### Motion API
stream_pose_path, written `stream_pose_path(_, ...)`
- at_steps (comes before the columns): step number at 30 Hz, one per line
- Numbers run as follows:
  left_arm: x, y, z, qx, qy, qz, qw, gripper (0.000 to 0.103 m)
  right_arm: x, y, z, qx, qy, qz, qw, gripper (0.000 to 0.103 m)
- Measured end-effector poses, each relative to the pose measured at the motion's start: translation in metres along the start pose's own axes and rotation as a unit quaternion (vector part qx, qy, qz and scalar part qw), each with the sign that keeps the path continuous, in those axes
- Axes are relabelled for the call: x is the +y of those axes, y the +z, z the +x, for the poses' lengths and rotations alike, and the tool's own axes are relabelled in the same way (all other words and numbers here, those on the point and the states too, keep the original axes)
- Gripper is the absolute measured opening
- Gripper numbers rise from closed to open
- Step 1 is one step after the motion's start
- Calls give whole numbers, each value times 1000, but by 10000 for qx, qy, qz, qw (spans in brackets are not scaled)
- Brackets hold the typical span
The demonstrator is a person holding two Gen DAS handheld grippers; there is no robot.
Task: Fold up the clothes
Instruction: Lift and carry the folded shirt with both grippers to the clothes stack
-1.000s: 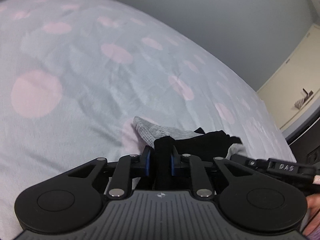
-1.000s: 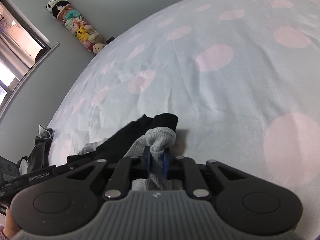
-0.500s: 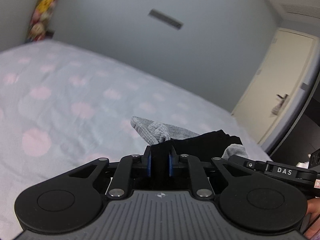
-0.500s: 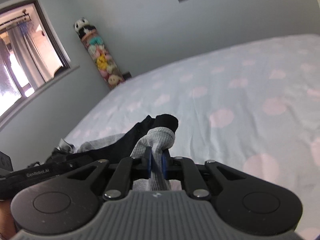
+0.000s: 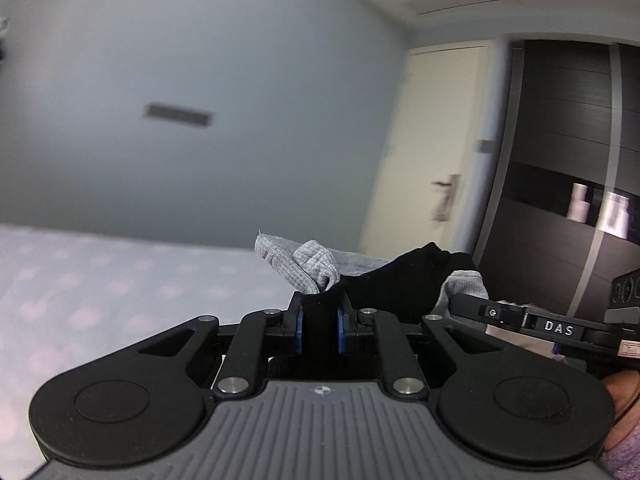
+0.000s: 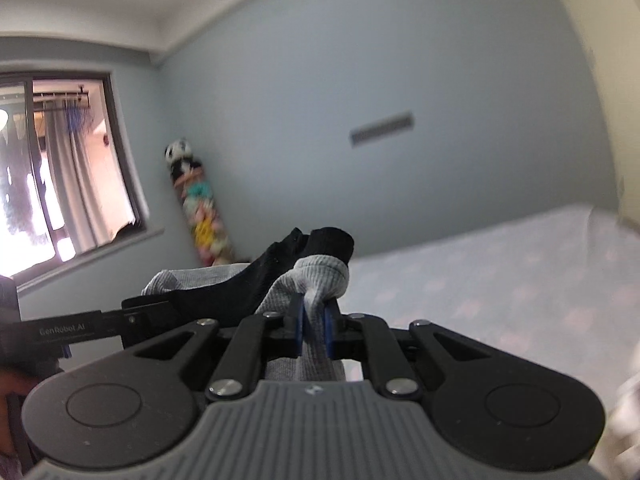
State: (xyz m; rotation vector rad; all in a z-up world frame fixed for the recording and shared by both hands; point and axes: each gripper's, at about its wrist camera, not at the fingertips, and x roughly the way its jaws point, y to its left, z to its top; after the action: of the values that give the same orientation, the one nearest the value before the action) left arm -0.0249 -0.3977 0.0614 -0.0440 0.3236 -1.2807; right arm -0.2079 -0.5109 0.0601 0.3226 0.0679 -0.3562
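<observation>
Left wrist view, left claw (image 5: 319, 330) pinching black fabric (image 5: 396, 288), right claw (image 6: 313, 330) gripping grey knit (image 6: 320, 278) (both narrow)

Bedroom in home. Bed (image 5: 120, 280) with pale sheet dotted pink fills lower part of both views. Plain blue-grey walls (image 5: 200, 80), slim vent (image 6: 382, 128) high on one. Cream door (image 5: 432, 152) with lever handle, dark wardrobe (image 5: 560, 140) beside it. Window (image 6: 60, 184) with curtains; tall stack of soft toys (image 6: 200, 208) topped by panda in corner.
</observation>
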Motion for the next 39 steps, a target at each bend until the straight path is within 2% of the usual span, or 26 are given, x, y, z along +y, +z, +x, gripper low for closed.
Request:
stream_pose_path(5,-95,33,25,-28,-673,286,9973,12,-45,53,-90,-498,-386,-203,9978,11)
stream_pose_path(8,-149,46,41,-42,-1187,351,9923,12,-68,81,-146,-672,-678,-321,9949,11)
stream_pose_path(16,-268,59,90,185,-2326,458,9713,12,-118,144,-268,-874,-1661,-726,9795,11)
stream_pose_path(22,-329,45,126,447,-2947,372,9538,12,-143,177,-324,-760,-2356,-1075,9629,11)
stream_pose_path(28,-344,13,184,680,-2819,511,9557,12,-199,174,-324,-453,-2729,-876,9570,11)
stream_pose_path(32,-333,1,241,979,-2433,616,9630,12,-249,161,-282,-148,-2750,-584,9595,11)
stream_pose_path(36,-300,-12,294,1436,-2088,276,9670,12,-291,148,-221,188,-2633,-320,9640,11)
stream_pose_path(39,-277,-24,331,1743,-1887,-17,9664,12,-316,139,-174,479,-2525,-242,9661,11)
